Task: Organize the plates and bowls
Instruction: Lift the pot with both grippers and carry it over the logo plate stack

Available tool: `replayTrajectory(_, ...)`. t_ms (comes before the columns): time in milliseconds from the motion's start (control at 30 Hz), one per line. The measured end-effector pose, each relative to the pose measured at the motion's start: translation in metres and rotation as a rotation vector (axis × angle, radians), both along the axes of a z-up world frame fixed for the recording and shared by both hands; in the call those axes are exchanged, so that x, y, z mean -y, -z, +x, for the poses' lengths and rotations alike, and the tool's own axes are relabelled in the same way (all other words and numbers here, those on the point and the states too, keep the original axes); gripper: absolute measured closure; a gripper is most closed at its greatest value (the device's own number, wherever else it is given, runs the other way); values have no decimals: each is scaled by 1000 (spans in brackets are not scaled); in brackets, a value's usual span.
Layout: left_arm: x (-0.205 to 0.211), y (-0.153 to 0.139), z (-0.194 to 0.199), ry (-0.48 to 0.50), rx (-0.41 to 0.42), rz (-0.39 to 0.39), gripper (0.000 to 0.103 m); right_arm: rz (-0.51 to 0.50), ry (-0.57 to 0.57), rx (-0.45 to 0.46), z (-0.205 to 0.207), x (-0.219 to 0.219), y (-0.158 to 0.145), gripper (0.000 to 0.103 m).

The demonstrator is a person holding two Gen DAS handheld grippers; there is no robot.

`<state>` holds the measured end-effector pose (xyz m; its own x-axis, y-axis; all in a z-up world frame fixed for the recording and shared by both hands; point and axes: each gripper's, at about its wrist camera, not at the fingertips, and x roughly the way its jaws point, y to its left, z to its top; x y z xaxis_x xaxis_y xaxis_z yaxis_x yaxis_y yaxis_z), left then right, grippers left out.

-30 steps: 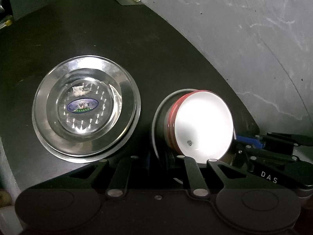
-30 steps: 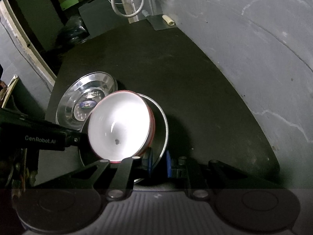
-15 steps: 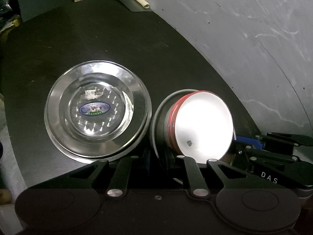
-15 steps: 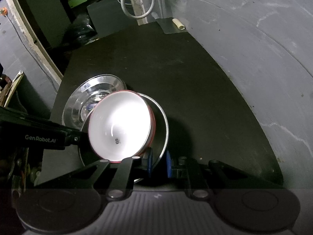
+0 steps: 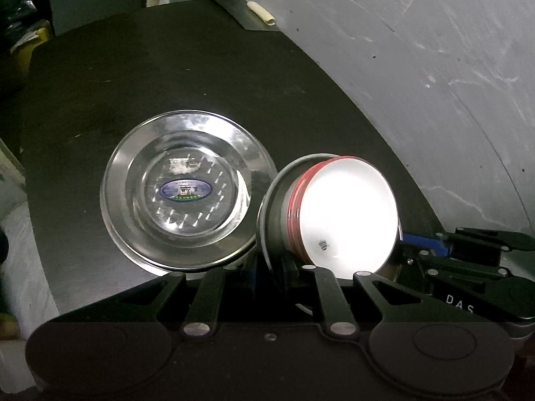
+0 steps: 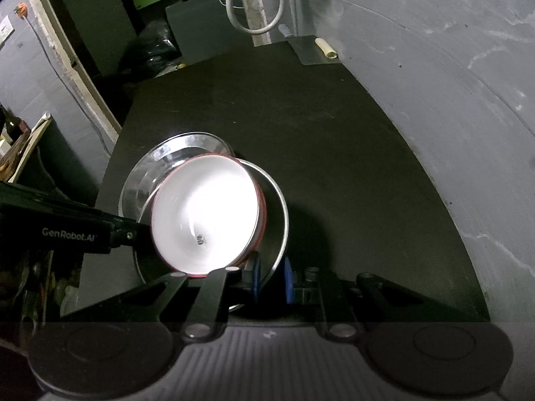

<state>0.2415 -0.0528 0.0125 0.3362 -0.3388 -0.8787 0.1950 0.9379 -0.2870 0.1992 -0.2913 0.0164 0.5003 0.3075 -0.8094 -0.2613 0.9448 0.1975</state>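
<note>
Nearest the lenses, two grippers clamp opposite sides of one steel plate (image 6: 279, 214) that carries one red-rimmed white bowl (image 6: 204, 214). The right gripper (image 6: 271, 279) has its blue pads pinched on the plate's near rim; the left gripper (image 5: 267, 275) is clenched on the rim of the same plate on its own side, and it shows in the right wrist view as a black body entering from the left. Plate and bowl are held tilted above the dark table (image 5: 167, 77), the bowl's glossy white inside glaring under the light, with a small dark mark near its bottom and red bands around its outer wall.

Just beyond lies a second steel plate (image 5: 180, 193), flat on the table, with a blue oval sticker (image 5: 185, 191) at its centre; that makes two plates and one bowl in all. Compared with a second ago, the lying plate sits further right in the left wrist view, its edge now tucked behind the held plate, and the grip is unchanged.

Farther off, a small cream roll (image 5: 261, 12) rests at the table's far corner beside the grey wall (image 5: 434, 67).
</note>
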Motion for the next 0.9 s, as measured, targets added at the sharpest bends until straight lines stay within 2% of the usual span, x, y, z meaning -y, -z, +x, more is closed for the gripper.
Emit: replayTrajectory(900,-14,-10,-6,-92,5,4,90,-19,-81,24,15,-30,-6,86)
